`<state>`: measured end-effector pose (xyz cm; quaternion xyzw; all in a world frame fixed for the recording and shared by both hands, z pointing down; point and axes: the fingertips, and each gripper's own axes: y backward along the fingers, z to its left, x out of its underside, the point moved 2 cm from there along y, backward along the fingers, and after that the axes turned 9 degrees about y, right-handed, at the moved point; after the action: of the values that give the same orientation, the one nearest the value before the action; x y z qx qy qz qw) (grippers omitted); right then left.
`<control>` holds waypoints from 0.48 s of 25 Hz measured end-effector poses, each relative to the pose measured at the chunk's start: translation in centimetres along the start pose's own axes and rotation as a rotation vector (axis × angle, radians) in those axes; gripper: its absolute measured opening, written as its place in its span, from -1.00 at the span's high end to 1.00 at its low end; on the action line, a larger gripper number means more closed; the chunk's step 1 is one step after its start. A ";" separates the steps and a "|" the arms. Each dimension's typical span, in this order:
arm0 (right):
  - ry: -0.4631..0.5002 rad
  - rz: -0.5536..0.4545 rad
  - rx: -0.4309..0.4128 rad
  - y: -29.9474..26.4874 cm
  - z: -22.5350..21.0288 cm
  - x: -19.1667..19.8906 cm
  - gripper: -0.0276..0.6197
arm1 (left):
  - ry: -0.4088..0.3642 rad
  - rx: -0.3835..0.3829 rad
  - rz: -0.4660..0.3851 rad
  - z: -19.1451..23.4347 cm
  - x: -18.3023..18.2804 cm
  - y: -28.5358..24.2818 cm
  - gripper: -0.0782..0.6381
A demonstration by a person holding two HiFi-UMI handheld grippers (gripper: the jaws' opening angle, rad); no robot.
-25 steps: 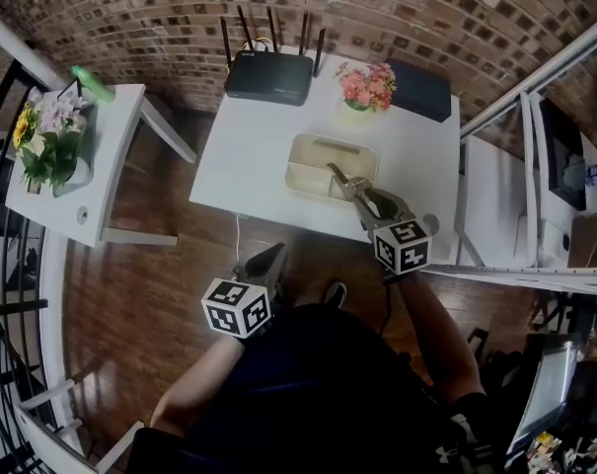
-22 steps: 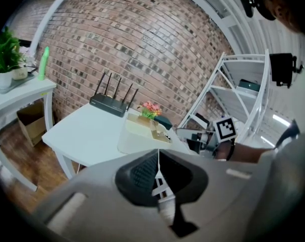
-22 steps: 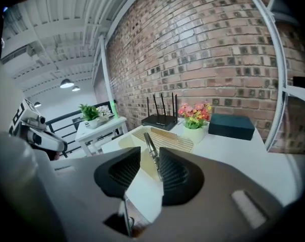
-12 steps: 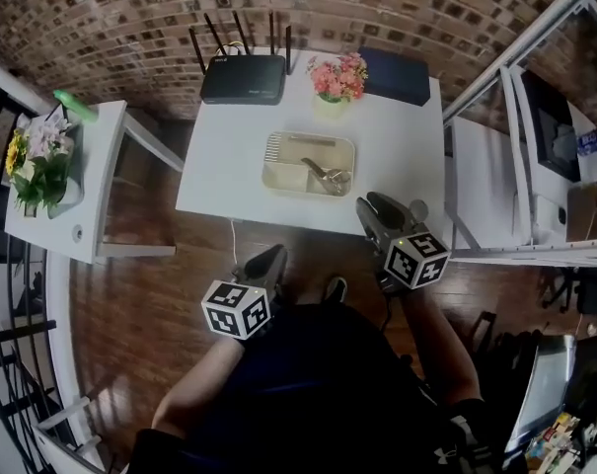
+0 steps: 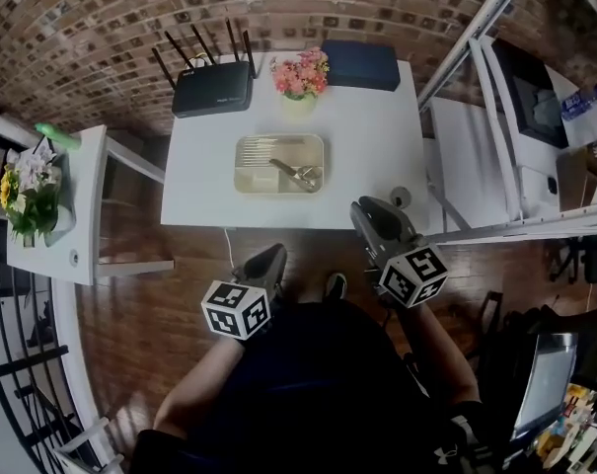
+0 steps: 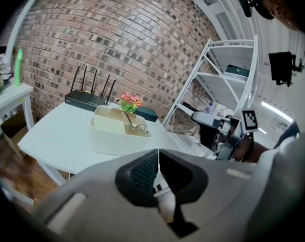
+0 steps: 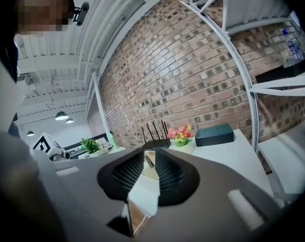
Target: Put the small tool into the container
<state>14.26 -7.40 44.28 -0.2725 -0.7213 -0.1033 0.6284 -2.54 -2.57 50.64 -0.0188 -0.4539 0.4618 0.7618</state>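
A cream container [image 5: 251, 155] stands on the white table [image 5: 377, 136]; a small metal tool [image 5: 300, 174] lies in its right part. My right gripper [image 5: 362, 208] hovers off the table's near edge, back from the container. Its jaws are closing with a narrow gap and nothing between them [image 7: 149, 168]. My left gripper [image 5: 275, 252] stays low near the body, its pads together and empty [image 6: 158, 168]. The left gripper view shows the container [image 6: 112, 130] with the tool [image 6: 134, 126] sticking up from it, and the right gripper [image 6: 205, 119] beyond.
A black router [image 5: 214, 89], a pot of pink flowers [image 5: 300, 79] and a dark blue box [image 5: 357, 65] line the table's far edge. A small round object [image 5: 401, 197] sits near the front right corner. A side table with plants [image 5: 41, 200] stands left, white metal shelving [image 5: 495, 146] right.
One second ago the right gripper held the tool over the container. The tool now lies inside, and the gripper has drawn back past the table's near edge with narrower jaws. The left gripper has not moved.
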 end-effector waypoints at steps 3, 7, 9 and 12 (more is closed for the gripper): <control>-0.038 0.000 -0.004 0.6 -0.1 0.5 0.81 | -0.008 0.002 0.005 -0.3 0.0 -0.3 0.76; -0.073 0.015 -0.053 0.8 0.7 1.4 0.88 | -0.010 -0.004 -0.004 -0.1 -0.4 -0.2 0.77; -0.066 0.024 -0.088 0.8 1.7 1.9 0.88 | -0.035 0.000 -0.032 -0.2 -1.1 0.2 0.77; -0.051 0.046 -0.115 0.6 3.2 2.8 0.88 | -0.087 0.016 -0.065 -0.5 -2.0 0.6 0.77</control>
<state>11.67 -4.64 46.26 -0.3274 -0.7234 -0.1230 0.5953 -2.95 -3.46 48.70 0.0222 -0.4830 0.4410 0.7561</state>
